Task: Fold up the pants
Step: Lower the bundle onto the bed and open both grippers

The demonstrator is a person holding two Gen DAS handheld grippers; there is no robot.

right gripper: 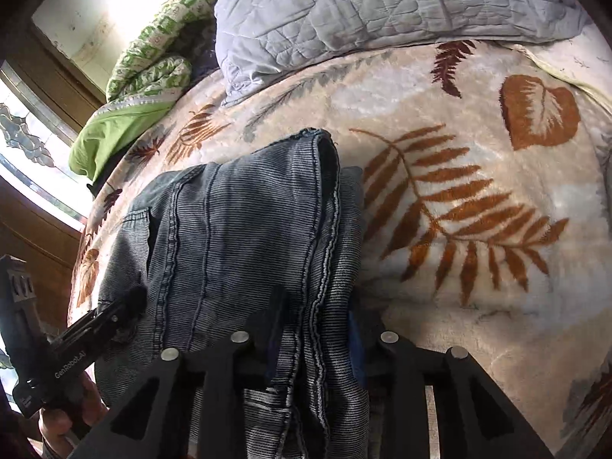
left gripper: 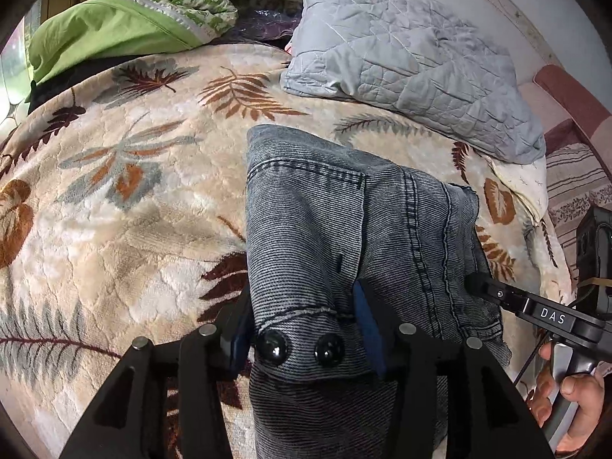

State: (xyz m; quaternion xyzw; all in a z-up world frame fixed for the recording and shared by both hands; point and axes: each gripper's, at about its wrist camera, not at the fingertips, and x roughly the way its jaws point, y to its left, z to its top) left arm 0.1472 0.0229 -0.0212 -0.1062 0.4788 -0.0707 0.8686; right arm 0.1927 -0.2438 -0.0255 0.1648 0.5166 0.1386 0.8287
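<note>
Two markings can be read. In the left wrist view, white capitals "DAS" stand on the dark arm of the right tongs (left gripper: 474, 285), reaching in from the right edge. In the right wrist view, "GenRobot.AI" runs in white along the black arm of the left tongs (right gripper: 134, 298); its last letters are small and probably read so.

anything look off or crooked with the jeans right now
Nothing damaged or spilled. The jeans lie folded on the leaf blanket, but the layers don't line up: in the right wrist view one hem edge overlaps the layer beneath unevenly. Both grippers clamp the near end.
</note>
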